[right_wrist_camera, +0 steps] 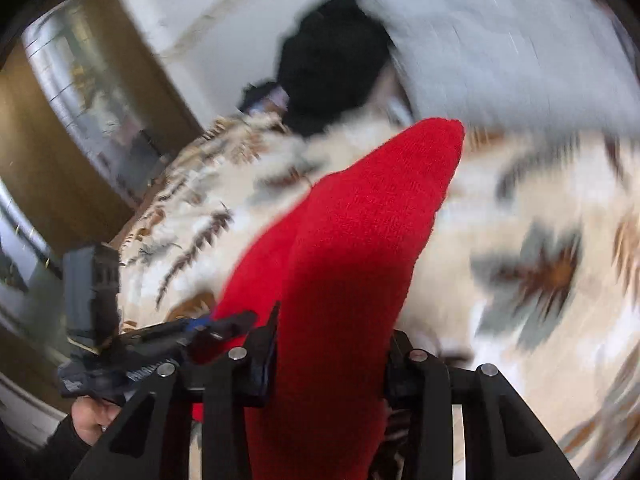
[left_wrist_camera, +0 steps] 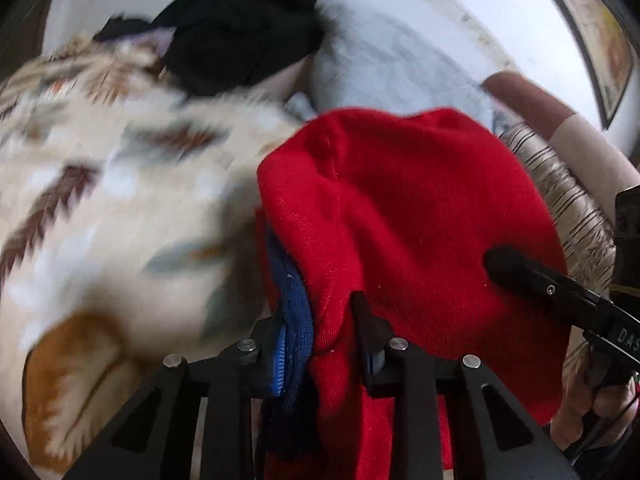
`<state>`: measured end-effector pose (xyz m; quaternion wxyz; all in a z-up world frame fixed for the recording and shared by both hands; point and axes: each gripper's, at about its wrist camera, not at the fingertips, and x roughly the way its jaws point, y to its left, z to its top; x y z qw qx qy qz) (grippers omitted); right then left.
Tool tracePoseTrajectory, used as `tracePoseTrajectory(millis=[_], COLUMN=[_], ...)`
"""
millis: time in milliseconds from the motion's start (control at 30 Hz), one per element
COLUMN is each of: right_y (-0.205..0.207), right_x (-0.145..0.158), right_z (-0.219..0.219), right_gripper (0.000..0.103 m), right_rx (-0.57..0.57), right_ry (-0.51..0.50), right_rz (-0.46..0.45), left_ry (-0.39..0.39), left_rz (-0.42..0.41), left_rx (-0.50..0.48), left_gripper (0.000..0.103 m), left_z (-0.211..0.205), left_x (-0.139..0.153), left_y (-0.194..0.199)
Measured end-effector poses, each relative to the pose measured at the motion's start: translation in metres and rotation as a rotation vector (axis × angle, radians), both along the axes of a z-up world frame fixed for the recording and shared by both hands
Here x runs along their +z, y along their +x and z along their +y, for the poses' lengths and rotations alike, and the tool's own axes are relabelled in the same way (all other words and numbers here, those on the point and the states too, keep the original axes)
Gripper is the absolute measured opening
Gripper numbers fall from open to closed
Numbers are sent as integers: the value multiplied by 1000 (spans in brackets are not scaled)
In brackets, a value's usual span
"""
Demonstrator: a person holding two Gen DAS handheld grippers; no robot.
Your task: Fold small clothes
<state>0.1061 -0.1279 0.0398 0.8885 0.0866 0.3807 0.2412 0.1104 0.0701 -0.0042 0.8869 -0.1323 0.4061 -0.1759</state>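
hat [left_wrist_camera: 400,208] on blanket [left_wrist_camera: 100,200], clothes pile [left_wrist_camera: 248,40] behind

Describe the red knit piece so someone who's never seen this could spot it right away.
Start at the leaf-patterned cream blanket covering the surface. Above it, both grippers hold up the red knit garment. It is the only bright red item; the black clothes lie farther back.

A cream blanket with brown and grey leaf motifs [left_wrist_camera: 120,200] spreads beneath and left of the left jaws; in the right wrist view it extends right of the jaws. A white wall [left_wrist_camera: 400,4] rises far ahead of the jaws. A framed picture [left_wrist_camera: 600,40] hangs at upper right of the left jaws. A brown-framed glass panel [right_wrist_camera: 92,120] stands left of the right jaws.
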Motion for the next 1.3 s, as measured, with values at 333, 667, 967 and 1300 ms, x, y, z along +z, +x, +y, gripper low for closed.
tracePoseTrajectory(millis=[333, 667, 967, 1300], right_y=[89, 45, 10, -85], right_x=[-107, -53, -35, -64], right_z=[-149, -103, -94, -89], right_gripper=[62, 78, 79, 79], right_rx=[-346, -205, -234, -322], right_ry=[170, 208, 125, -84], right_rz=[349, 127, 82, 33], left_ry=[116, 243, 245, 401], left_rz=[159, 176, 55, -37], left_rx=[-6, -14, 57, 141], left_gripper=[60, 70, 71, 80], left_z=[-62, -70, -44, -37], left_x=[-41, -52, -10, 3], left_y=[80, 59, 13, -42])
